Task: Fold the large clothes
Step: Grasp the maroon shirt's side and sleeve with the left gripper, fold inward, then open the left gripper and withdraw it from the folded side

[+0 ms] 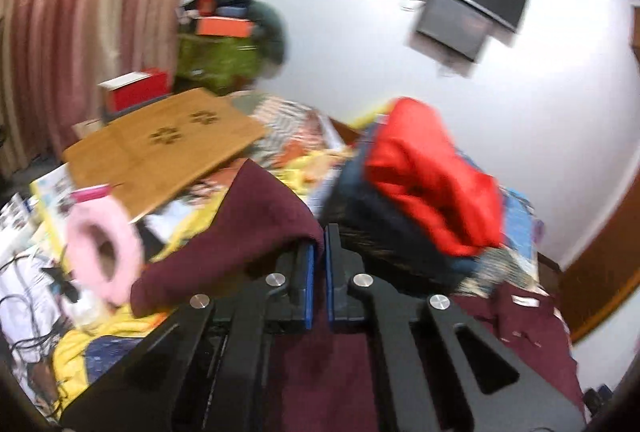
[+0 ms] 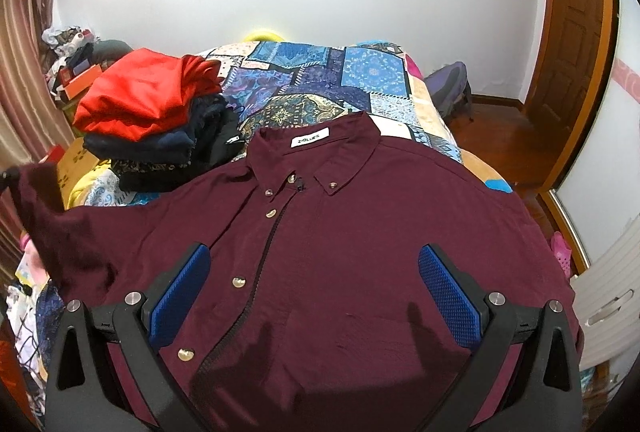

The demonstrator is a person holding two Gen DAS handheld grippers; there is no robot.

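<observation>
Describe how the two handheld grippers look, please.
Both look alike. The left gripper and the right gripper have matte black angular frames with cut-out slots and round silver pivot bolts. Their jaws carry blue pads, visibly textured on the right gripper. No cables, markings or sleeves show.

Maroon shirt [image 2: 340, 232], blue patchwork bedspread [image 2: 320, 80]

Right gripper [image 2: 314, 296] spread wide, blue-padded fingers [image 2: 180, 298] hovering over a maroon button-up cotton shirt [image 2: 340, 232], nothing pinched. Shirt flat on the bed, collar away from the fingers. Sleeve [image 2: 40, 192] lifted, far left of the fingers. Beyond the left finger, a stack of folded clothes [image 2: 148, 120], red on top, on a blue patchwork bedspread [image 2: 320, 80].
</observation>
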